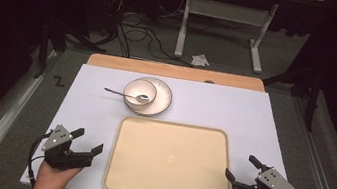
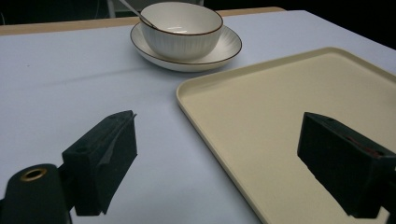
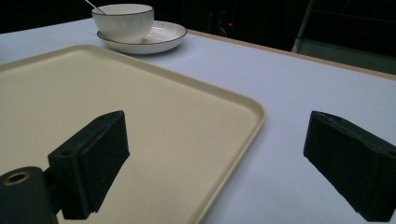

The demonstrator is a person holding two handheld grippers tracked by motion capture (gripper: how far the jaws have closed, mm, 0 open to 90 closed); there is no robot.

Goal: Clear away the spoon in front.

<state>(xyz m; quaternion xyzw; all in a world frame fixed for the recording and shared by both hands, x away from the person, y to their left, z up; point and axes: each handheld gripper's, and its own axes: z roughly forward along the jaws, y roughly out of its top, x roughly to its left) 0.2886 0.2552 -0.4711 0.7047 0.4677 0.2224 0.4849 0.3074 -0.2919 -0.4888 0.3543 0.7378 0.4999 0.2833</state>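
A cream tray [image 1: 117, 168] lies empty at the table's near middle, its rim also in the left gripper view [image 2: 210, 135] and the right gripper view [image 3: 243, 100]. Behind it a white bowl [image 1: 136, 85] stands on a dark-rimmed white plate [image 1: 165, 99], a spoon [image 1: 117, 92] resting in the bowl with its handle out to the left. The bowl [image 2: 182, 23] and plate [image 2: 229, 44] sit far ahead of the left jaws; bowl [image 3: 123, 18] and plate [image 3: 166, 35] appear at the upper left of the right gripper view. My left gripper [image 1: 88, 141] stands open beside the tray's left edge. My right gripper [image 1: 241, 168] stands open by its right edge. Both hold nothing.
The white table surface [image 1: 254, 117] has a wooden strip [image 1: 175, 71] along its far edge. Beyond it on the floor are cables [image 1: 135, 31], a crumpled white paper [image 1: 200, 59] and a white table frame [image 1: 223, 17]. Metal rails run along both sides.
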